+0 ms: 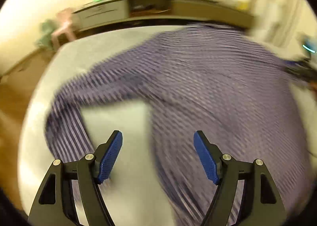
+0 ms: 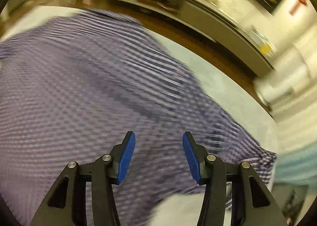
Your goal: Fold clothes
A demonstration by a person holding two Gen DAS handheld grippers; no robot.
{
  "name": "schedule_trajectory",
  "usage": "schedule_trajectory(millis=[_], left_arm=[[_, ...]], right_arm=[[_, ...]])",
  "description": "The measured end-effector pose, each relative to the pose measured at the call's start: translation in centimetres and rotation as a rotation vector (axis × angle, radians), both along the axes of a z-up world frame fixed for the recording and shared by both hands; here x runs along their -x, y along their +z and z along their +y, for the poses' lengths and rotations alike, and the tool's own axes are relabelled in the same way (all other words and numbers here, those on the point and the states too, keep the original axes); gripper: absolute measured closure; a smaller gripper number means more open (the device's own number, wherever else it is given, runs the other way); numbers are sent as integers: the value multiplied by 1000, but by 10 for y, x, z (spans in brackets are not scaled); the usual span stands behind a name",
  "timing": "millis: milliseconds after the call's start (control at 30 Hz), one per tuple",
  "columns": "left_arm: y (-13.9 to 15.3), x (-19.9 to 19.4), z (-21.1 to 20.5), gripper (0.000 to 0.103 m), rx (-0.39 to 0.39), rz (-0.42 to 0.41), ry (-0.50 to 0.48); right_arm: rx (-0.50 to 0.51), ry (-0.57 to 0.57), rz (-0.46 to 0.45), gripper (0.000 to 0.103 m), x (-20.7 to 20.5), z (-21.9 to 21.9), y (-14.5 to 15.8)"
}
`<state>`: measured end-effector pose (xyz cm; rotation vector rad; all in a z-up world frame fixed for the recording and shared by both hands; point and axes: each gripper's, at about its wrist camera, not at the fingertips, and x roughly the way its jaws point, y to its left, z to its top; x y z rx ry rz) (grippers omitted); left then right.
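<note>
The left gripper (image 1: 158, 153) is gaping wide and empty — the striped shirt (image 1: 198, 79) is lying ahead of it on the pale table (image 1: 122, 119). The right gripper (image 2: 159, 155) is hovering spread over the shirt, gripping nothing.

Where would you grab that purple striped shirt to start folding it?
Probably the sleeve of the striped shirt, near its end. It trails off to the left across the pale surface, away from the body, so an edge is free. The open left gripper hovers just beside it and could come in from above. Blur hides the cuff.
</note>
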<state>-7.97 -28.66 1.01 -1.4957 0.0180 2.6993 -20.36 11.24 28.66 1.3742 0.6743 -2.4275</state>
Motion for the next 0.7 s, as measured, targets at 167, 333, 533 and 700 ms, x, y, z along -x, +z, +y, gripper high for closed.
schedule_trajectory(millis=[167,333,533,700], left_arm=[[-7,-139,83,26,117,-15,-303],[-41,-196,112,26,307,-28,-428],[-57,-180,105,52,255,-37,-356],[-48,-183,90,94,173,-65,-279]], right_arm=[[125,155,-34,43,-79,-83,-26],[162,223,-88,42,-122,-156,-84],[179,351,-155,42,-190,-223,-163],[151,360,-186,42,-200,-234,-230]])
